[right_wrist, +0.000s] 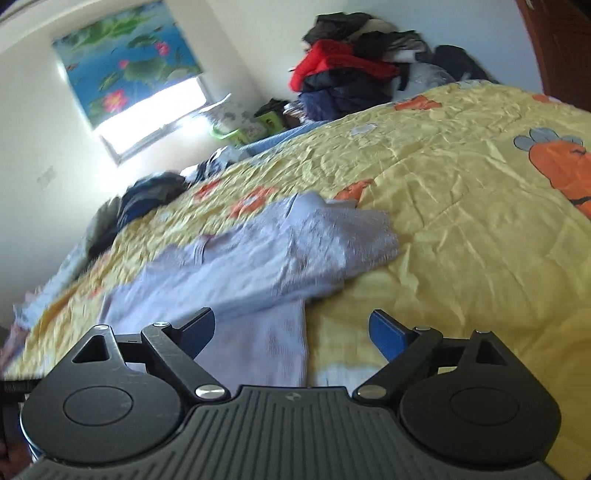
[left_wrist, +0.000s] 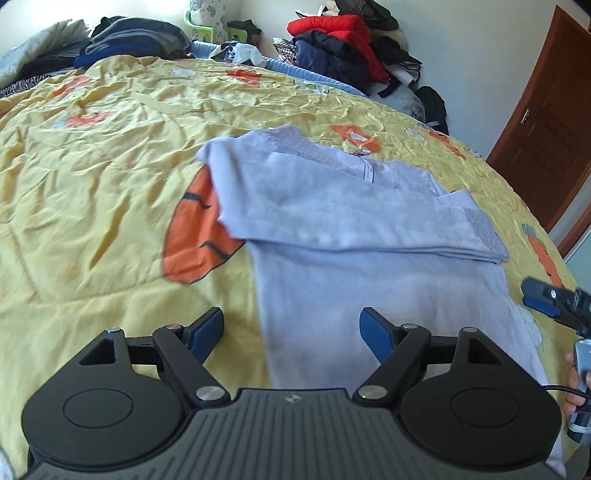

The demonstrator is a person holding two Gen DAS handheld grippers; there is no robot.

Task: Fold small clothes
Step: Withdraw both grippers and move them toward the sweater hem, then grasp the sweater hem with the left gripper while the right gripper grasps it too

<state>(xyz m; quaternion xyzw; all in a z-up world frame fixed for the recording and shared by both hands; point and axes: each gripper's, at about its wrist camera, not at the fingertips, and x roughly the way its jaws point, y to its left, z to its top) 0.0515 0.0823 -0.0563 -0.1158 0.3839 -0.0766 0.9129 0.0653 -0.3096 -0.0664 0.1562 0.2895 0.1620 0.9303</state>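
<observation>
A pale lilac long-sleeved top lies on the yellow quilt, with one sleeve folded across its body. It also shows in the right wrist view. My left gripper is open and empty, over the top's lower left edge. My right gripper is open and empty, over the top's lower right edge. The right gripper's fingers show at the right edge of the left wrist view.
A heap of red and dark clothes sits at the far side of the bed, also in the right wrist view. Dark folded clothes lie far left. A green basket and a brown door stand beyond.
</observation>
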